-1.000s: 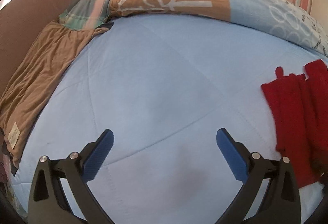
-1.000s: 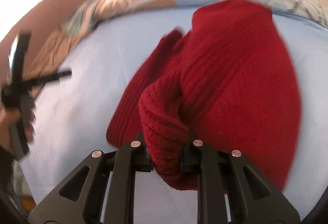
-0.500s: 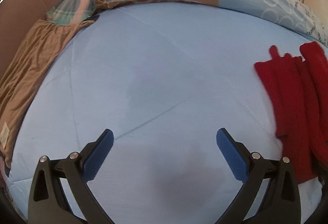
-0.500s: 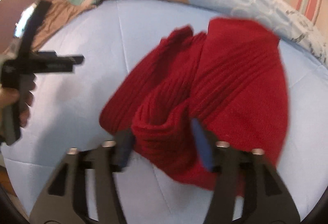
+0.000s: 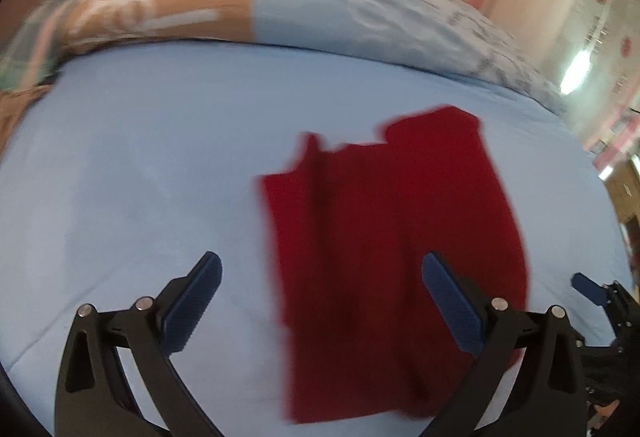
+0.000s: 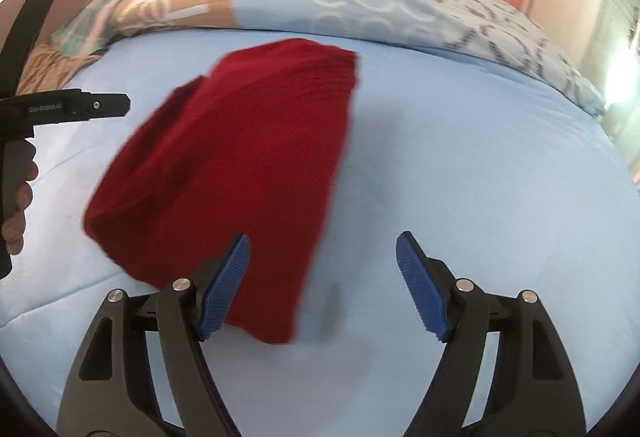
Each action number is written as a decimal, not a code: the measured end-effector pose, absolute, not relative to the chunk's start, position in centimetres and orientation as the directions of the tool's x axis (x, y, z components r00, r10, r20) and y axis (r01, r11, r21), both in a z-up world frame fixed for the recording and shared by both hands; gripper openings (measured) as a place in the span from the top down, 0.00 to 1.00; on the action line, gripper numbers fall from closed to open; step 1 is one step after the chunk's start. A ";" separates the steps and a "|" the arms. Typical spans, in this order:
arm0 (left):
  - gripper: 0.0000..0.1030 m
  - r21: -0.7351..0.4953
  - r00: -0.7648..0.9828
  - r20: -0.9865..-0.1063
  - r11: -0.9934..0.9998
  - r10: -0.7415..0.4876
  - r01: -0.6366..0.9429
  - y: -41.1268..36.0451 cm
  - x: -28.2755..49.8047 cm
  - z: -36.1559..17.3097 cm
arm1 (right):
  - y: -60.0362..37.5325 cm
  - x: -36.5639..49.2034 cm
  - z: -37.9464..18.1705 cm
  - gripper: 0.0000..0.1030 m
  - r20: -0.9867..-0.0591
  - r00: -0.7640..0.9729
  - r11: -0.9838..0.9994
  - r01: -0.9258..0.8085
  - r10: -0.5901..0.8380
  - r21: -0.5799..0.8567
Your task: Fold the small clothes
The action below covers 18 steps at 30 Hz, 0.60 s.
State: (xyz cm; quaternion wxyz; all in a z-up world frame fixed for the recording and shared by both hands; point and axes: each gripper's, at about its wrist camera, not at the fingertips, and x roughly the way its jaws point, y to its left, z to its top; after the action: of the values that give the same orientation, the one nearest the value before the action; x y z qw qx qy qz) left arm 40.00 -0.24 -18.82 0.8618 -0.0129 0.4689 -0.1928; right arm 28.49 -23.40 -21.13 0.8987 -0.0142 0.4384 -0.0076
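Red knit garment [image 6: 240,157] lies folded on the blue bed cover [image 6: 460,157], nothing gripping it. Right gripper [image 6: 322,283] jaws opening, released; garment at its 11 o'clock, edge by the left pad. Left gripper [image 5: 320,305] jaws spread wide, empty; garment at its 12 to 1 o'clock.

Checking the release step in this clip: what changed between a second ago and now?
The right gripper let go of the red knit garment, which it had pinched at a fold; its jaws are opening, with nothing between them. The left gripper swung over the garment, earlier at its view's right edge. Unchanged: left jaws open and empty, garment on the blue bedcover.
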 end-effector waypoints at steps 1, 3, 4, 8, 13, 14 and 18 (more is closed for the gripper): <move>0.02 -0.216 0.472 -0.803 0.916 -0.363 0.337 -1.2 40.1 -19.0 | -24.2 28.3 -21.2 0.26 -0.788 0.614 0.999 0.017 -0.035 -0.032; 0.02 -0.245 0.437 -0.805 0.895 -0.401 0.372 -3.3 40.3 -19.6 | -25.4 27.8 -21.3 0.26 -0.793 0.608 0.999 0.039 -0.046 -0.029; 0.02 -0.254 0.424 -0.806 0.888 -0.413 0.382 -4.0 40.4 -19.8 | -25.9 27.5 -21.4 0.26 -0.795 0.605 0.998 0.046 -0.052 -0.030; 0.03 -0.292 0.377 -0.809 0.865 -0.451 0.408 -6.0 40.6 -21.1 | -27.6 27.1 -22.0 0.27 -0.804 0.590 0.997 0.074 -0.068 -0.031; 0.35 -0.310 0.313 -0.836 0.859 -0.450 0.407 -6.7 40.9 -23.1 | -29.1 26.6 -22.3 0.29 -0.806 0.588 0.995 0.103 -0.072 -0.014; 0.36 -0.303 0.314 -0.838 0.859 -0.447 0.413 -6.9 40.9 -23.2 | -29.1 26.6 -22.3 0.29 -0.805 0.589 0.995 0.104 -0.069 -0.010; 0.59 -0.205 0.347 -0.858 0.873 -0.378 0.444 -7.7 40.6 -22.8 | -28.9 27.2 -22.4 0.29 -0.804 0.592 0.996 0.091 -0.051 0.004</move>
State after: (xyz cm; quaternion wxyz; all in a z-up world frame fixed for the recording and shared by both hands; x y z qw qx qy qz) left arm 40.65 -7.72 -22.75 0.8201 0.0320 0.5136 -0.2504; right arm 27.20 -28.90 -22.44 0.8920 0.0226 0.4498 -0.0398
